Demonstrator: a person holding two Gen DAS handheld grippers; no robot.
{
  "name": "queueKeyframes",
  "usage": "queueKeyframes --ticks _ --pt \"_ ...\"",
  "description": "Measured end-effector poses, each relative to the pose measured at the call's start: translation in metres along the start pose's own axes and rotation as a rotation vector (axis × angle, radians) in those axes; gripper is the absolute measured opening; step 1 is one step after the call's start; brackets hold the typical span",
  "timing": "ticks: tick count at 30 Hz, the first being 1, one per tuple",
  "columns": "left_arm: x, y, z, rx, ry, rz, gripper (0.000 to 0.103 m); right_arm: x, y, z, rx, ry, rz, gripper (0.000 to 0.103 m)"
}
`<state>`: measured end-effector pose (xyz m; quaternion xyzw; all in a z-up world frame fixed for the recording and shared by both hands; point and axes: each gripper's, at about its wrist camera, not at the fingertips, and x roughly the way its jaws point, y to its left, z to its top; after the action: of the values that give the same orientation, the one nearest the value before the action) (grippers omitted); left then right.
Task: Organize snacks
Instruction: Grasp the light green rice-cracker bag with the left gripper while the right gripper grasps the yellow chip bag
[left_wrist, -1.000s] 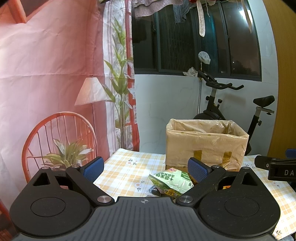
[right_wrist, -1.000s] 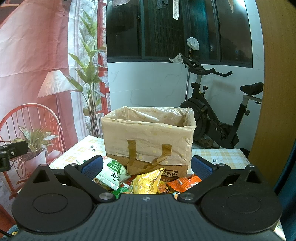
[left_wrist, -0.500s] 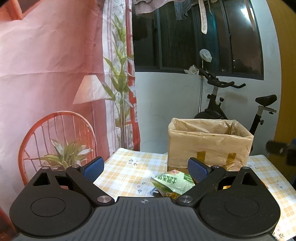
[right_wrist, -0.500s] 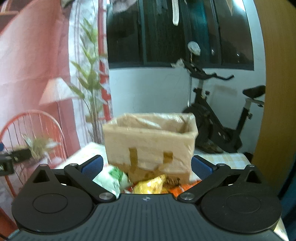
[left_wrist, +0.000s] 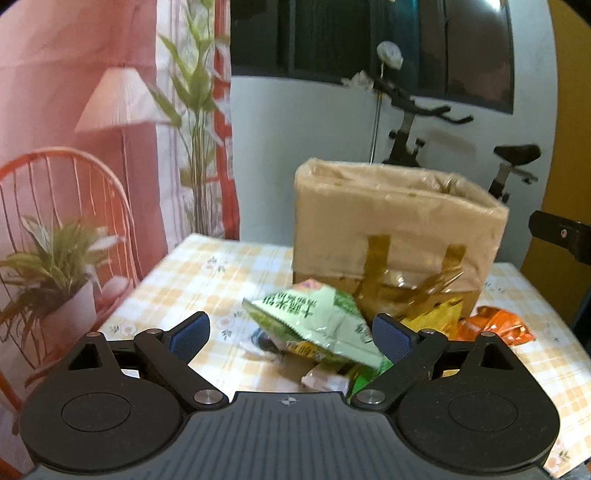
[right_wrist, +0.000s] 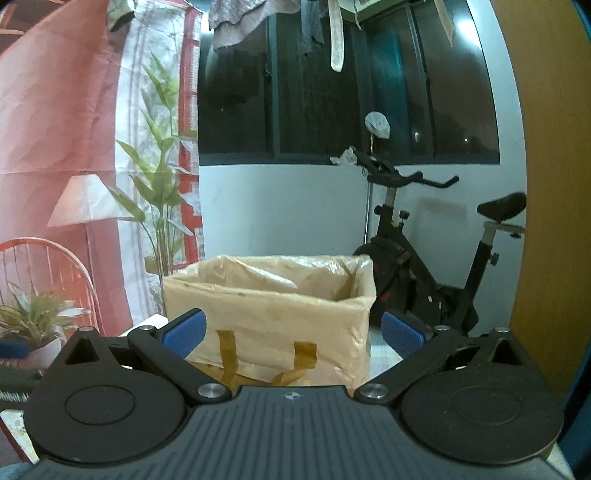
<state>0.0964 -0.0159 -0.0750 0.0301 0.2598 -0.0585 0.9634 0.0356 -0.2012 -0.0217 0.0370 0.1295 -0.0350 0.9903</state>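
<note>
Left hand-held gripper (left_wrist: 291, 332) spread wide, holding nothing, lined up on the green snack bag (left_wrist: 314, 321). Right hand-held gripper (right_wrist: 292, 334) also wide open and empty, facing the lined cardboard box (right_wrist: 273, 306). Task looks barely begun: green, yellow (left_wrist: 437, 312) and orange packets (left_wrist: 493, 325) all lie on the counter (left_wrist: 207, 273) in front of the box; box contents not visible, probably empty. Counter has checked yellow cloth. Room: exercise bike (right_wrist: 424, 266), dark window, potted plant (left_wrist: 48, 258).
</note>
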Motion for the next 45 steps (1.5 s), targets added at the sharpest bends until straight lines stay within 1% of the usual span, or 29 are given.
queueKeyframes --ticks 2,6,9,11,14,17,20,23,25,29,31,33,40,44,45 --pt "0.007 0.007 0.004 -0.011 0.004 0.013 0.096 0.01 -0.001 -0.006 0.008 0.014 0.005 0.103" --pt "0.017 0.024 0.024 -0.057 -0.03 0.043 0.096 0.028 -0.003 -0.008 0.025 0.033 0.011 0.103" --pt "0.022 0.033 0.046 -0.076 -0.072 0.058 0.096 0.039 -0.006 0.0 0.042 0.012 0.006 0.103" --pt "0.025 0.033 0.058 -0.071 -0.107 0.072 0.096 0.045 -0.008 0.008 0.051 -0.015 -0.004 0.103" --pt "0.027 0.036 0.075 -0.058 -0.152 0.069 0.096 0.054 -0.013 0.015 0.068 -0.04 -0.02 0.103" --pt "0.036 0.037 0.084 -0.045 -0.164 0.057 0.096 0.065 -0.019 0.018 0.092 -0.05 -0.019 0.103" --pt "0.051 0.037 0.081 -0.047 -0.117 0.017 0.096 0.077 -0.022 0.01 0.099 -0.011 0.002 0.102" --pt "0.072 0.041 0.076 -0.066 -0.043 -0.03 0.096 0.087 -0.023 -0.007 0.116 0.051 0.012 0.101" --pt "0.083 0.043 0.073 -0.074 -0.011 -0.051 0.096 0.093 -0.022 -0.019 0.125 0.099 0.025 0.099" --pt "0.1 0.044 0.064 -0.061 0.025 -0.062 0.096 0.103 -0.019 -0.044 0.122 0.202 0.048 0.092" --pt "0.107 0.042 0.061 -0.049 0.047 -0.065 0.096 0.11 -0.019 -0.055 0.141 0.253 0.067 0.085" --pt "0.114 0.041 0.057 -0.039 0.064 -0.074 0.096 0.119 -0.018 -0.062 0.163 0.298 0.095 0.082" --pt "0.131 0.044 0.036 -0.031 0.142 -0.112 0.096 0.146 -0.014 -0.078 0.215 0.418 0.128 0.082" --pt "0.135 0.049 0.024 -0.084 0.177 -0.137 0.096 0.155 -0.008 -0.088 0.213 0.474 0.137 0.082" --pt "0.136 0.049 0.022 -0.108 0.187 -0.141 0.096 0.155 -0.009 -0.09 0.215 0.482 0.14 0.079"
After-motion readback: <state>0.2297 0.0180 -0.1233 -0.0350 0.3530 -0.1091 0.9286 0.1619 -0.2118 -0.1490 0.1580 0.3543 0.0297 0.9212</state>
